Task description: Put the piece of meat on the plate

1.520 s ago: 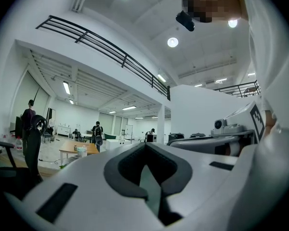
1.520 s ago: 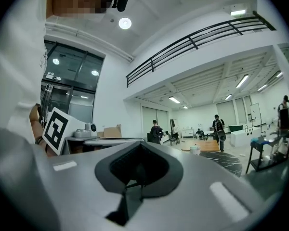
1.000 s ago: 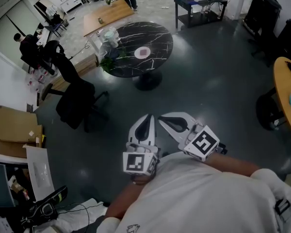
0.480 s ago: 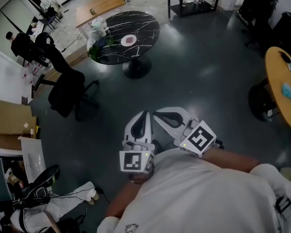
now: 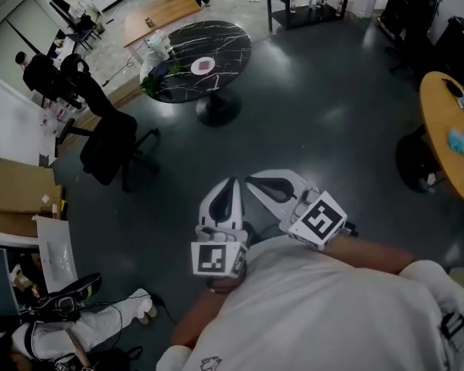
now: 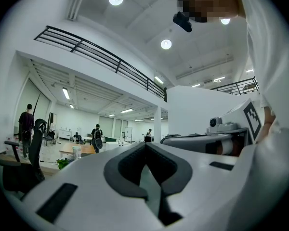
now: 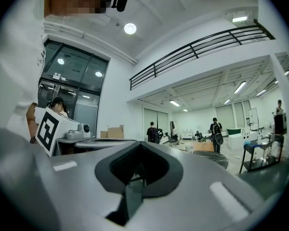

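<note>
My left gripper (image 5: 233,183) is closed. In the left gripper view its two jaws meet along a thin seam, and nothing sits between them. My right gripper (image 5: 252,178) is closed the same way, and in the right gripper view its jaws are pressed together and empty. I hold both level, close against my chest, with their tips almost touching each other. They point toward the round black marble table (image 5: 232,49), which stands well apart from them across the dark floor (image 5: 317,114).

Near the middle of that table lies a white plate (image 5: 196,67). At its centre is a pinkish patch that looks like the piece of meat (image 5: 205,66), though it is too small from here for me to be sure. On the table's left side stands a white tub (image 5: 156,43); I cannot see what is in it. A green plant (image 5: 161,79) shows at the table's left rim, on the side nearer me. Left of the table and closer to me stands a black office chair (image 5: 108,141). Far to the table's left are cardboard boxes (image 5: 15,199), and what they hold does not show. Beyond the table stands a wooden table (image 5: 158,14).
</note>
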The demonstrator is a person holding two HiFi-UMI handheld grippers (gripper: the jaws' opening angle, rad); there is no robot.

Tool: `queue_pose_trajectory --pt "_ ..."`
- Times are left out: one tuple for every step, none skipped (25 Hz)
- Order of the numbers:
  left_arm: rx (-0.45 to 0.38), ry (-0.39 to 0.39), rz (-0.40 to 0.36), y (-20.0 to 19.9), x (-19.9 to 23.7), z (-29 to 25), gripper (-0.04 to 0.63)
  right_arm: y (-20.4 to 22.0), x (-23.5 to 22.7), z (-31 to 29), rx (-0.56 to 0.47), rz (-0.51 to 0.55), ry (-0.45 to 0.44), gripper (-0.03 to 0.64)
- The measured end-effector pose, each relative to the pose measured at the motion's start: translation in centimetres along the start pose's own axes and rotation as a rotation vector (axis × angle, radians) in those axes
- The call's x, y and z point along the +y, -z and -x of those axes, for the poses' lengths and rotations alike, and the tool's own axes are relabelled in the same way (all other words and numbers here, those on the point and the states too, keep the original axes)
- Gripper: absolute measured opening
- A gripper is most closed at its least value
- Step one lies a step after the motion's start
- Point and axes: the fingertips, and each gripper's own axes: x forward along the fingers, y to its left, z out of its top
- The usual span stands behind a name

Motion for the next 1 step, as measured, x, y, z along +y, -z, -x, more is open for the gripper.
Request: queue_pose_trajectory --pt "0.001 -0.003 0.001 -0.04 -0.29 0.10 0.006 -0.07 0.02 0.41 0.000 -0.001 0.001 0.002"
